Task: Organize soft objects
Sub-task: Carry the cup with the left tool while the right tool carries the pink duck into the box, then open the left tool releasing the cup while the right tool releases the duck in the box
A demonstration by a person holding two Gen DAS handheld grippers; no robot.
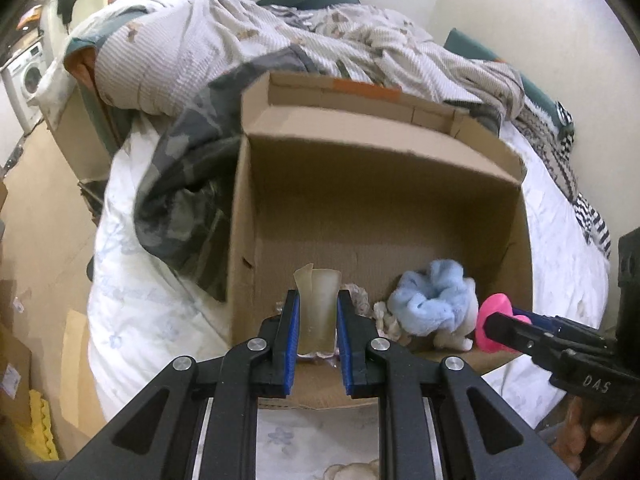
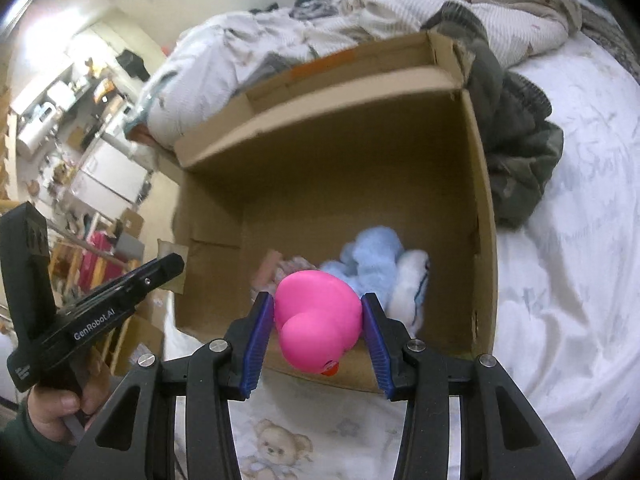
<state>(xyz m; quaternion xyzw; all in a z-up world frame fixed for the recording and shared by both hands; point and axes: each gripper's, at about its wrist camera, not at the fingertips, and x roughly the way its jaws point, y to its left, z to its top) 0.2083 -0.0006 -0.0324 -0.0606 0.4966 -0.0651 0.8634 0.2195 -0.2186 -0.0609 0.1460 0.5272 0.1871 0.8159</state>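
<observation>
Soft objects first: a pink rubber duck (image 2: pixel 316 320) sits dead centre low in my right wrist frame, pinched from both sides by my right gripper (image 2: pixel 318 334), blue pads (image 2: pixel 258 344) pressed against its body, orange beak pointing down toward the lens. Over on the left wrist view, my left gripper (image 1: pixel 318 330) is closed narrow on a translucent beige soft piece (image 1: pixel 318 312), which stands upright between the blue pads, bottom centre of frame. Both loads hang at the near edge of the open cardboard box (image 1: pixel 360 208). At the lower right of the left view I can see the duck (image 1: pixel 494 322) again, poking out past the black fingers of the other tool. Just beyond, down on the box floor, a fluffy light blue scrunchie (image 1: pixel 434 300) lies toward the right, touching a white plush bit (image 1: pixel 452 336), with a small pale patterned fabric item (image 1: pixel 362 298) beside it that I can't make out properly. The box rests on a white bedsheet (image 2: pixel 560 280). Further back, a dark camouflage garment (image 1: pixel 188 184) crumples against the box's side, and at the top of frame lies a heap of striped pale bedding (image 1: pixel 240 48)
</observation>
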